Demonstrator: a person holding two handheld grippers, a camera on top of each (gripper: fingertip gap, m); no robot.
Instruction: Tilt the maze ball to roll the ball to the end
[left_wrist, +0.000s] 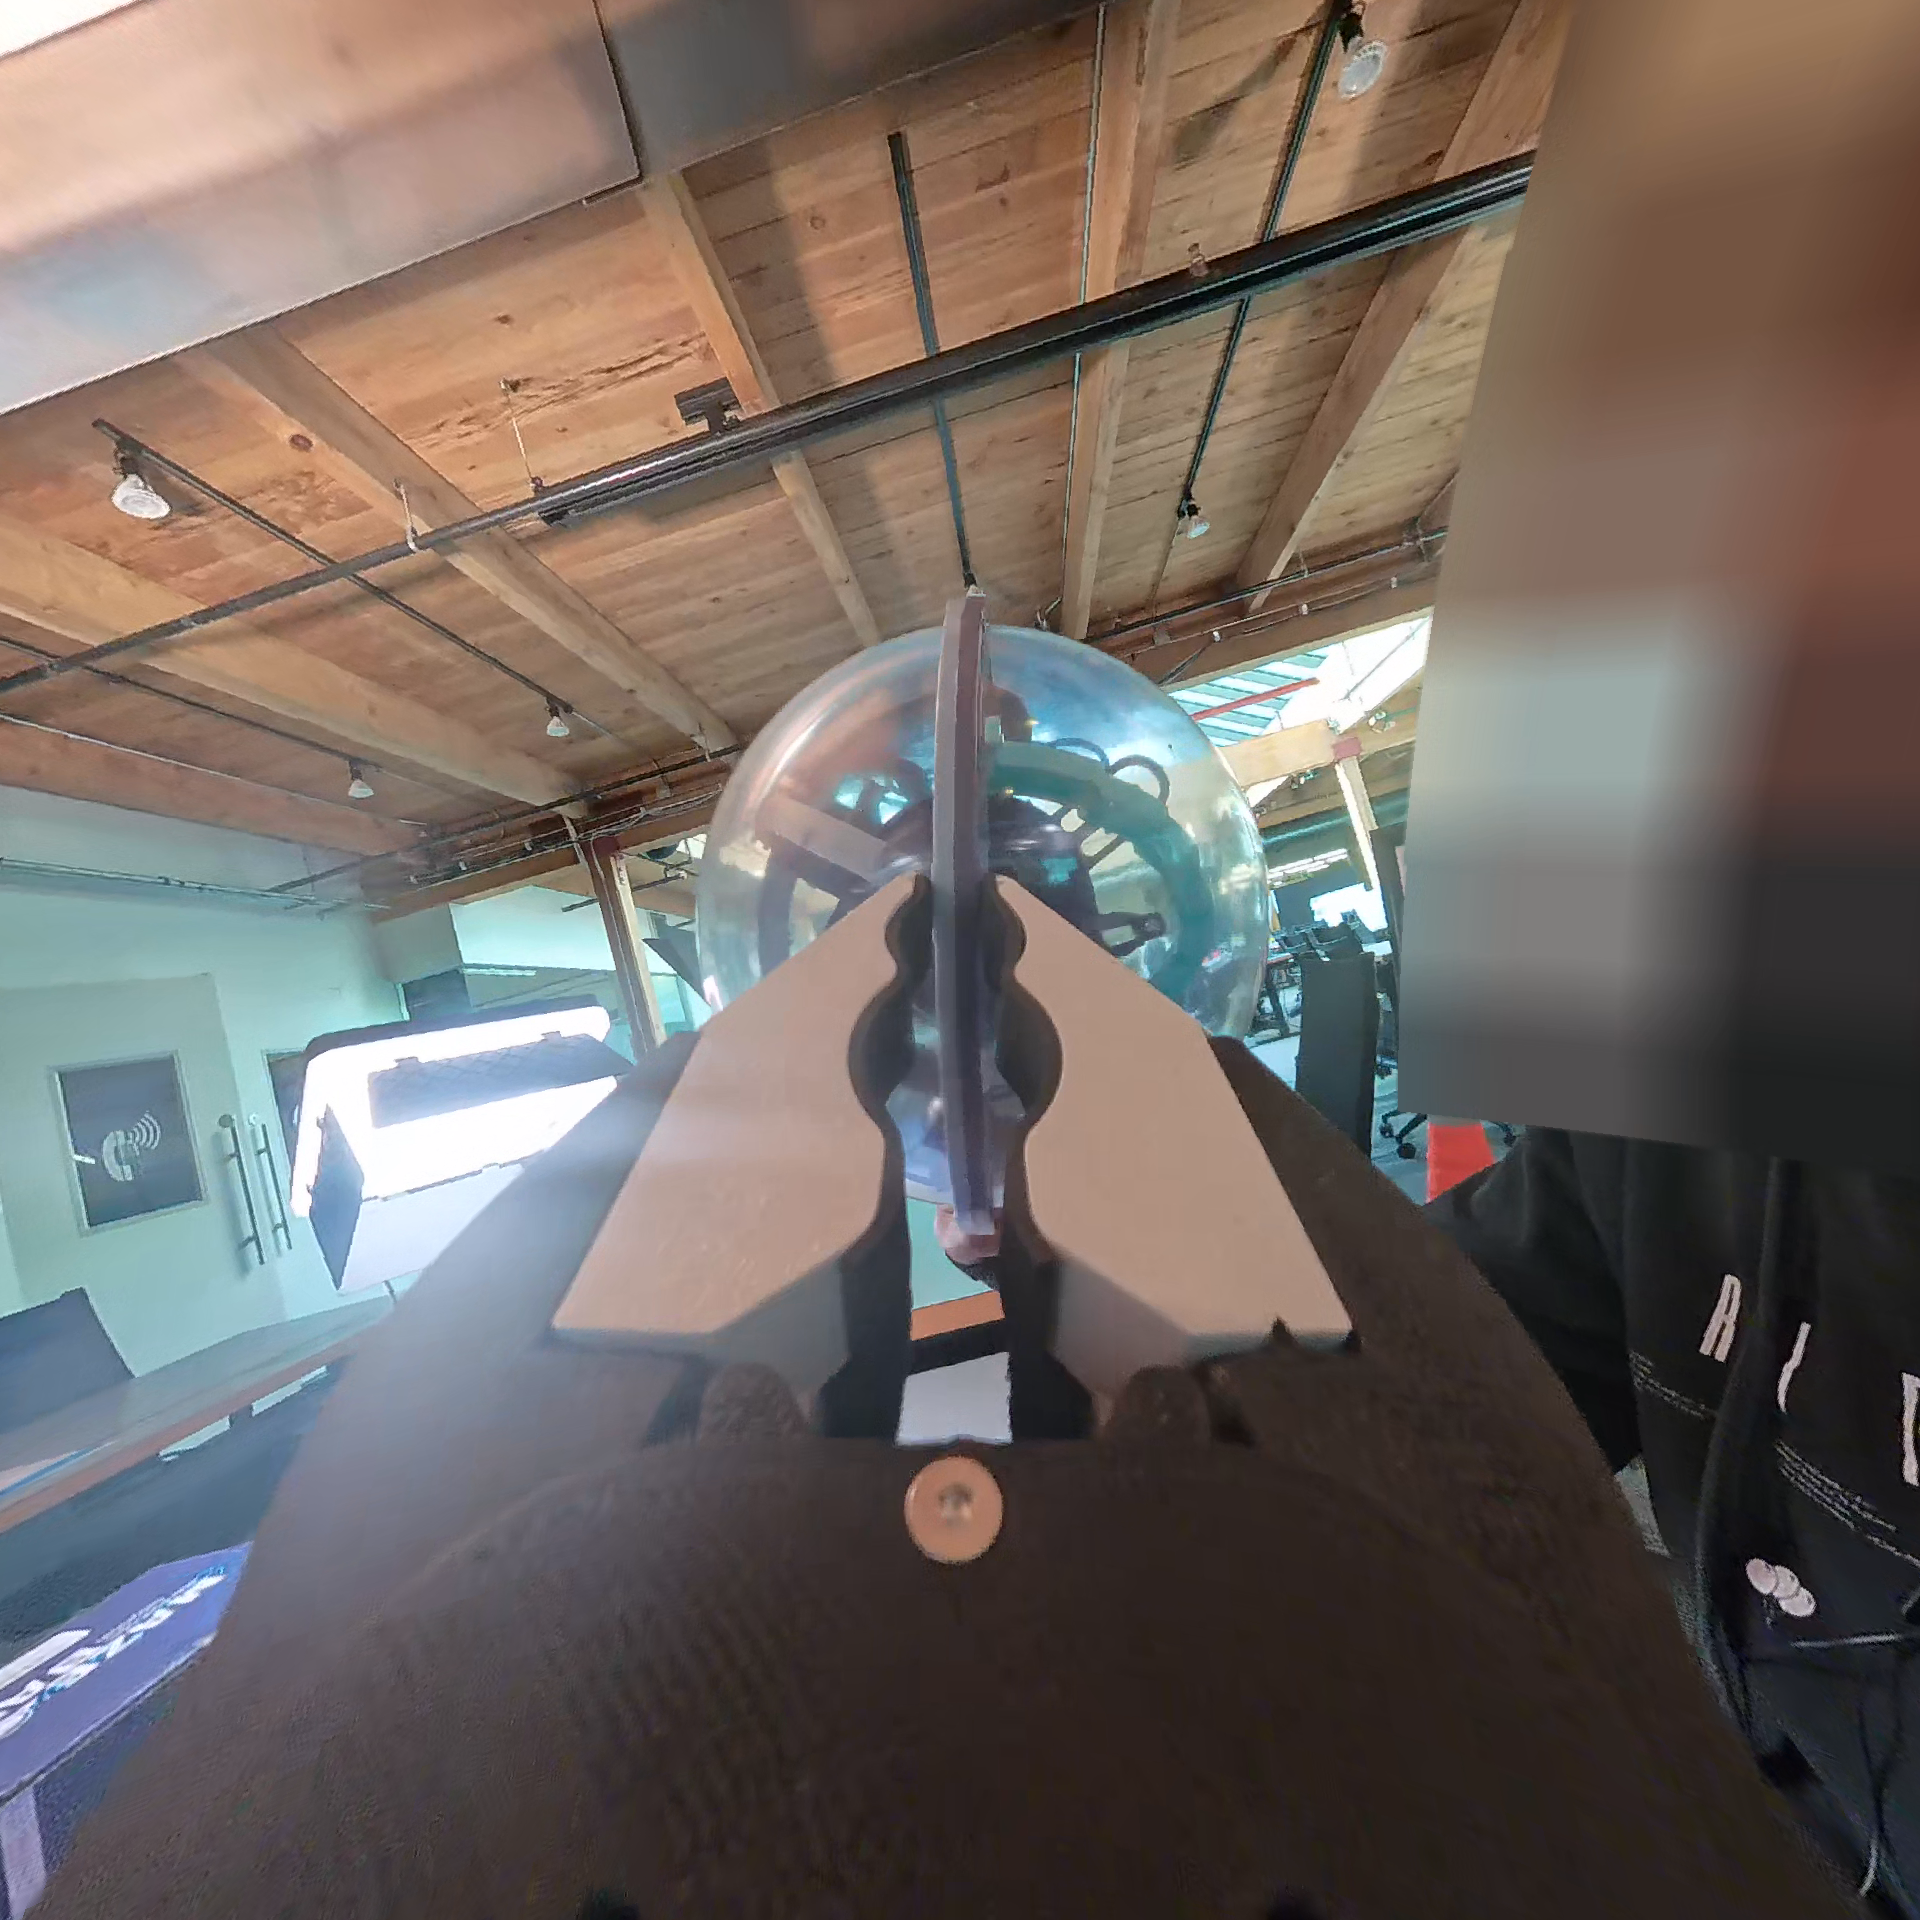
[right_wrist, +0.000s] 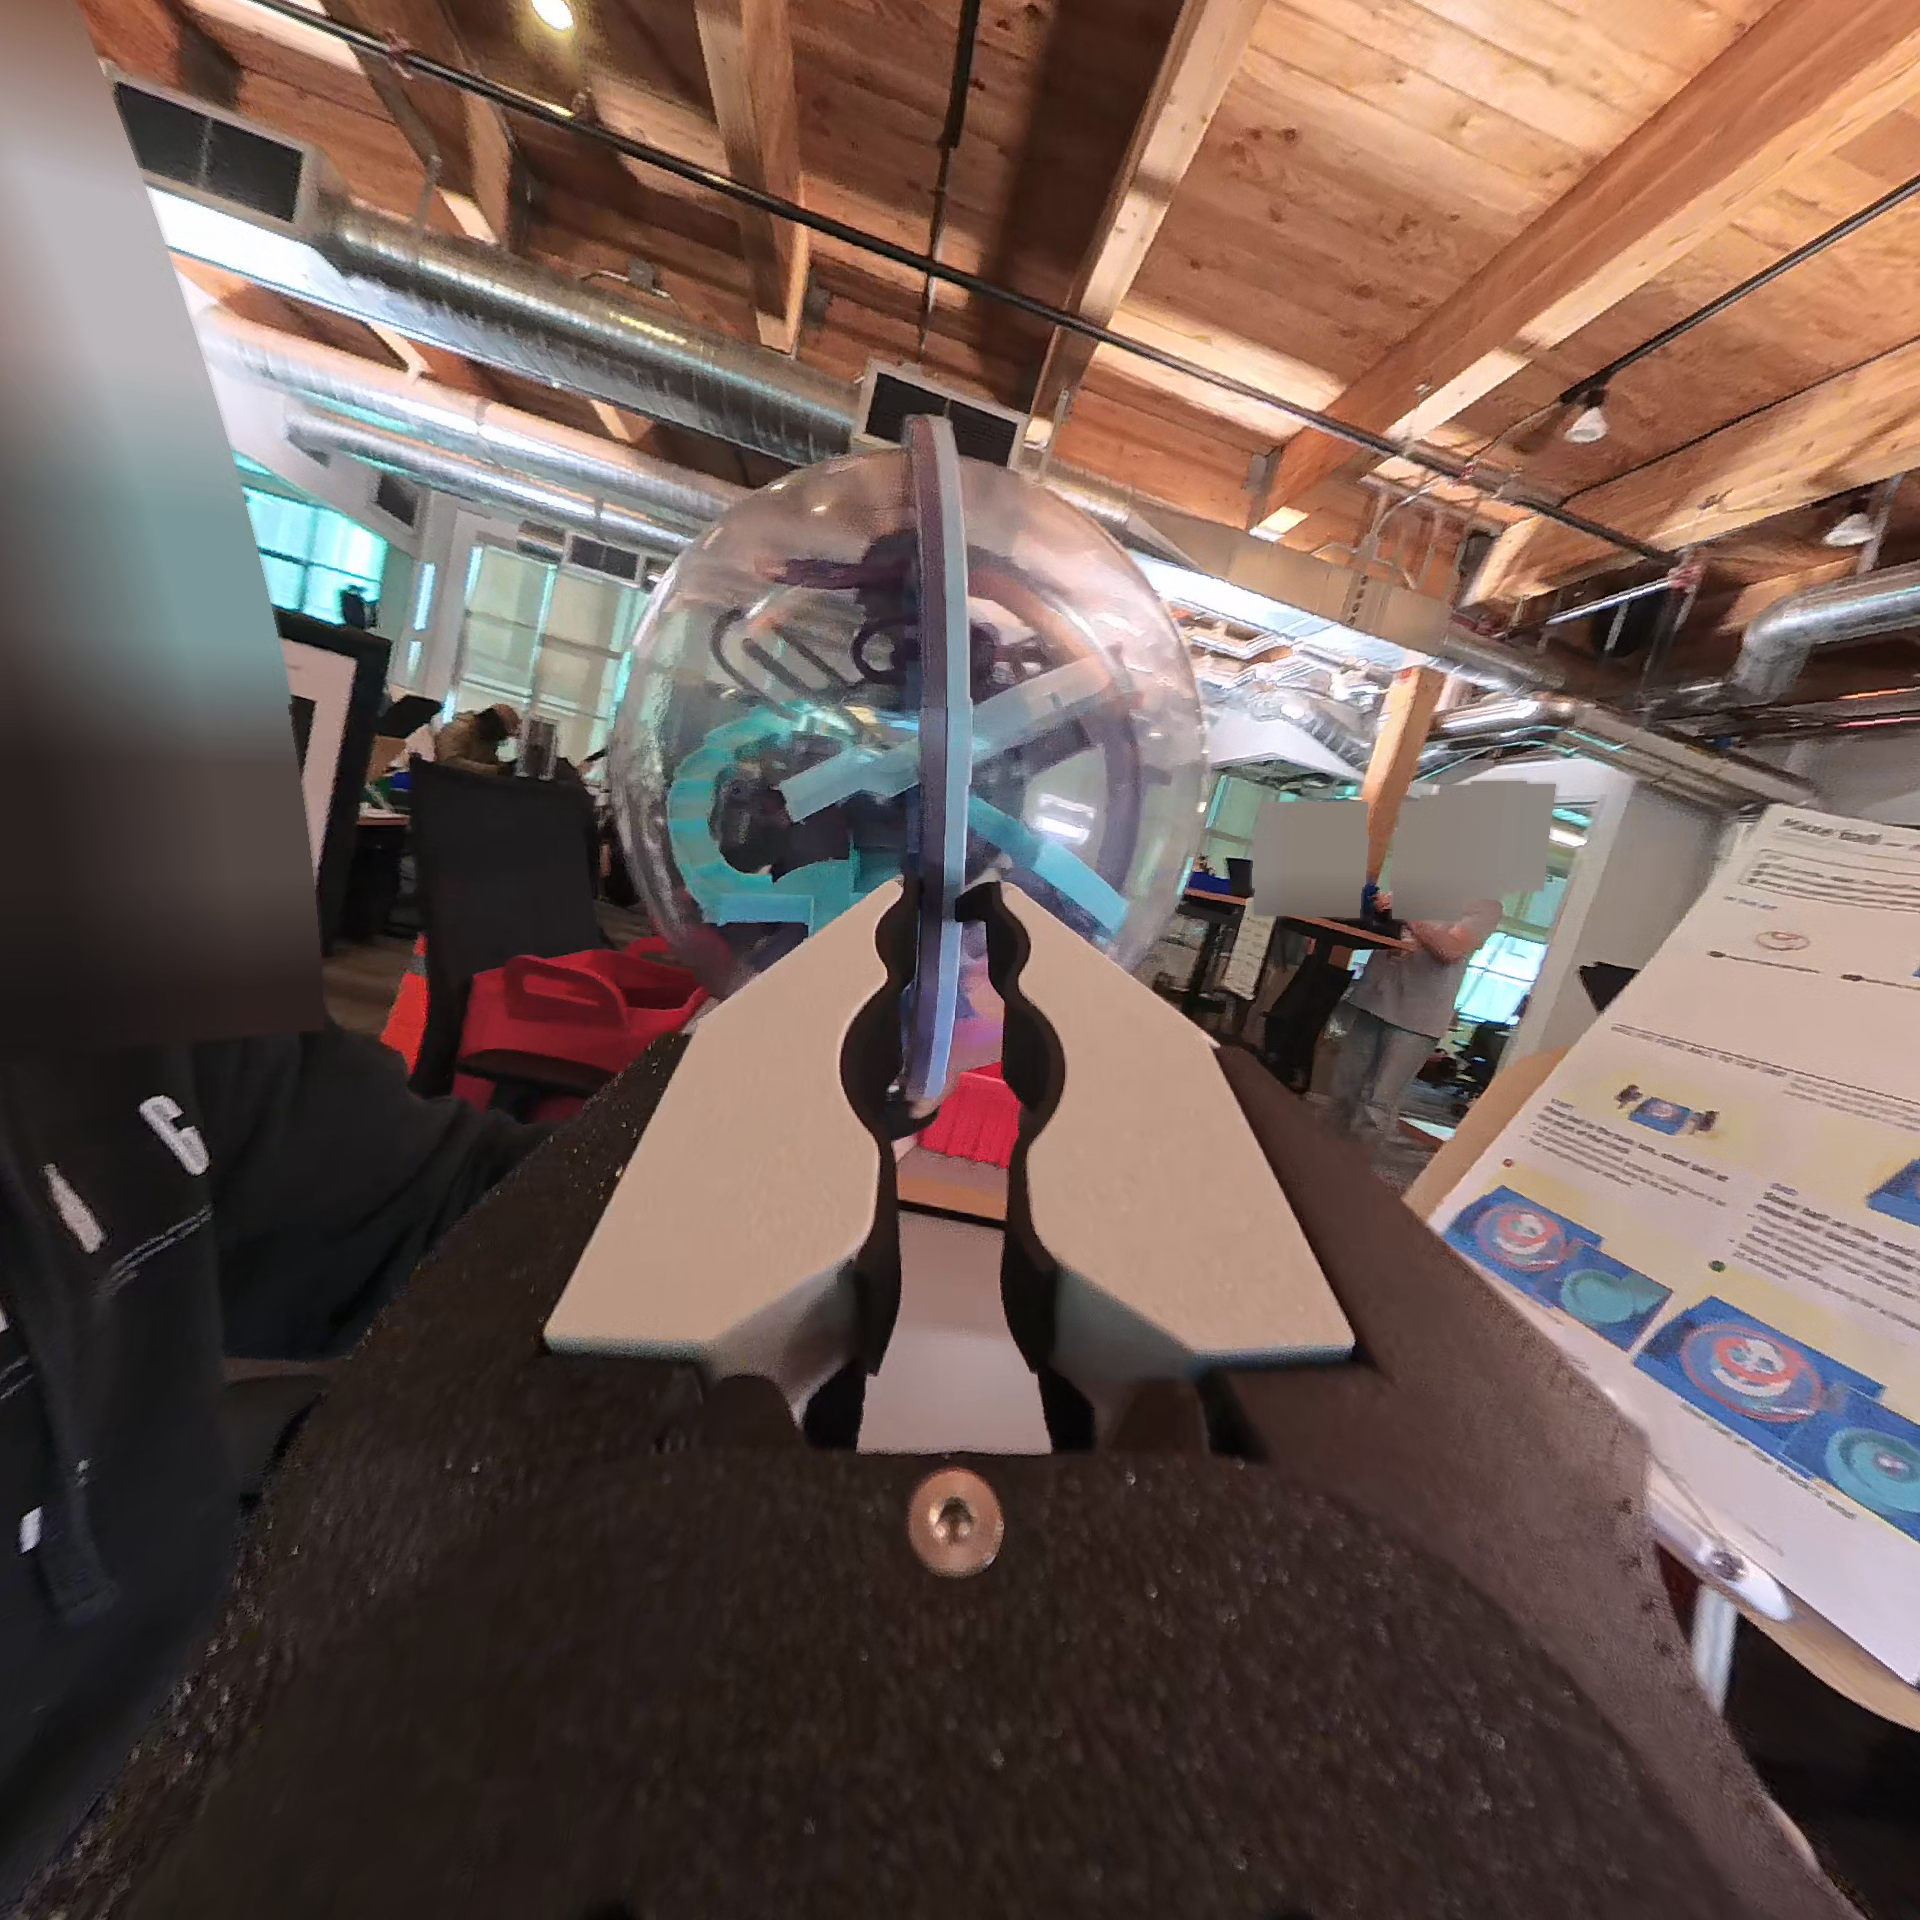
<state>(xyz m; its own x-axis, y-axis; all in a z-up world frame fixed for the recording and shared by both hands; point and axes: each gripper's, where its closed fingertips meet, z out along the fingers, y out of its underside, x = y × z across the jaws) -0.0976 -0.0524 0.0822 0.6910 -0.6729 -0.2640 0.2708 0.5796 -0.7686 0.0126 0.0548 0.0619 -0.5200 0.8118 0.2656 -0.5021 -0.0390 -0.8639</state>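
Maze ball (left_wrist: 1091, 821) raised toward ceiling, rim pinched edge-on by left gripper (left_wrist: 961, 914) and right gripper (right_wrist: 948, 914); instruction sheet (right_wrist: 1714, 1195) rightward.

A clear plastic maze ball (left_wrist: 1091, 831) is held up in the air, its flat purple rim (left_wrist: 961, 831) standing upright, edge-on to both wrist views. Inside the sphere, teal and dark purple tracks (right_wrist: 821, 790) curve and cross. The small rolling ball cannot be made out.
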